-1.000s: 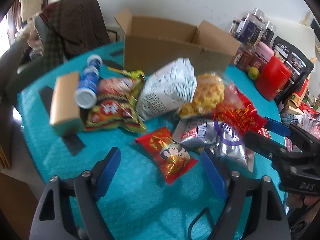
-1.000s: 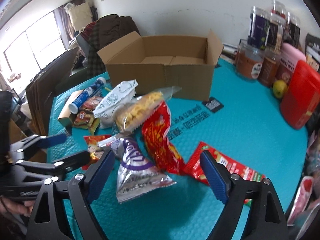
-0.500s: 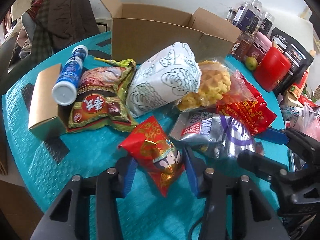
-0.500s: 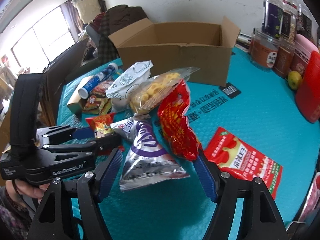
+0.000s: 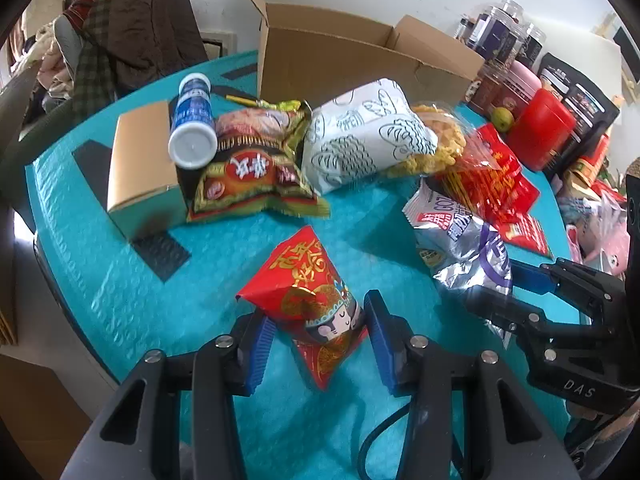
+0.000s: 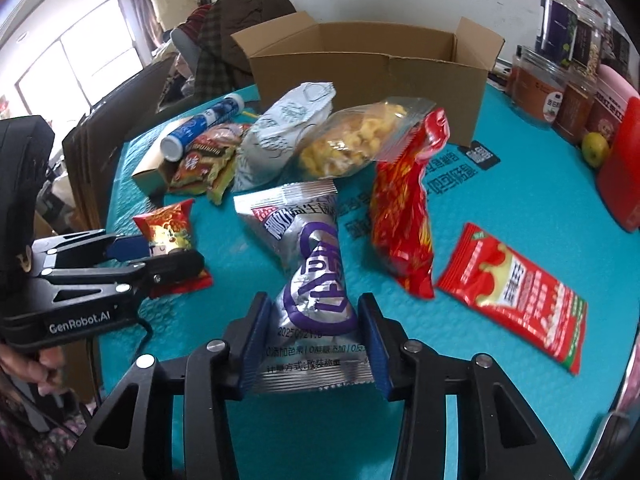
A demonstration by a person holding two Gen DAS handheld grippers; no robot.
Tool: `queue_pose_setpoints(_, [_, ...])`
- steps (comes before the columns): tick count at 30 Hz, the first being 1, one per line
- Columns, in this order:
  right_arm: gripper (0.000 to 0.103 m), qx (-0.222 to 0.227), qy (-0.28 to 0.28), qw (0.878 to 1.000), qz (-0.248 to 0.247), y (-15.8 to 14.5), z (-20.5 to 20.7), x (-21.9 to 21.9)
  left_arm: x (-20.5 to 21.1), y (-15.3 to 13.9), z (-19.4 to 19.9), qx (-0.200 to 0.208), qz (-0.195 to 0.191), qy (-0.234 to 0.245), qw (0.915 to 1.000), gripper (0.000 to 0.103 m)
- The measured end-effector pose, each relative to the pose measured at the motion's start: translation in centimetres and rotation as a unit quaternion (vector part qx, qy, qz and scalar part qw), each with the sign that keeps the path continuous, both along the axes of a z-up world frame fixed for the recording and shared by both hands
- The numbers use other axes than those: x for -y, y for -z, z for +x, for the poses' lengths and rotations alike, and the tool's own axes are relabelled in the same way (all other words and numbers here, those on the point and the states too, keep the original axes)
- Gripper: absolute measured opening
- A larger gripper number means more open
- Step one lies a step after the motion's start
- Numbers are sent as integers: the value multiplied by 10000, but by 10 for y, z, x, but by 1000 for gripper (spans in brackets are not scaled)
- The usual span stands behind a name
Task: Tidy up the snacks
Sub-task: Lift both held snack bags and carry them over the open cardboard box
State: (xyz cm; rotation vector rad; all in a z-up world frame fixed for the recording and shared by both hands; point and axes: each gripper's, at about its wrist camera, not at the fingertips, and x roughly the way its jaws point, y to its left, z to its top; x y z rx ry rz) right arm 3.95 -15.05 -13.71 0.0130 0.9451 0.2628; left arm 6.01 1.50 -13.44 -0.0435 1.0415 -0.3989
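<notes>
My left gripper [image 5: 316,344] is shut on a small red and gold snack packet [image 5: 316,300], holding it by its lower half over the teal table. It also shows in the right wrist view [image 6: 168,226]. My right gripper [image 6: 310,340] is shut on a silver and purple snack bag [image 6: 312,264], which also shows in the left wrist view [image 5: 464,240]. An open cardboard box [image 6: 372,68] stands at the back of the table. More snack bags lie in a heap in front of it.
A white patterned bag [image 5: 364,136], a yellow puff bag [image 6: 356,140], a tall red bag [image 6: 404,208], a flat red packet [image 6: 516,296], a green and red bag [image 5: 252,164], a blue tube [image 5: 192,124] and a tan box [image 5: 140,164] lie on the table. Jars and a red canister [image 5: 540,128] stand at right.
Both grippers moved forward and closed: the left onto the red and gold packet, the right onto the silver and purple bag. Both were open a second ago.
</notes>
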Motion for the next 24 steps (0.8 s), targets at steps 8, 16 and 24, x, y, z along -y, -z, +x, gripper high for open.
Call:
queue_pose_setpoints(8, [44, -155, 7, 9997, -189, -1, -21, -5, 8, -1, -18, -187, -2, 521, 9985, 44])
queue_pose_setpoints(16, [52, -266, -21, 9995, -141, -1, -31, -5, 24, 0, -16, -147, 176, 668, 9975, 44])
queue_pose_setpoints(24, [62, -290, -130, 9993, -185, -1, -9, -7, 23, 1, -7, -231, -18, 593, 9980, 45])
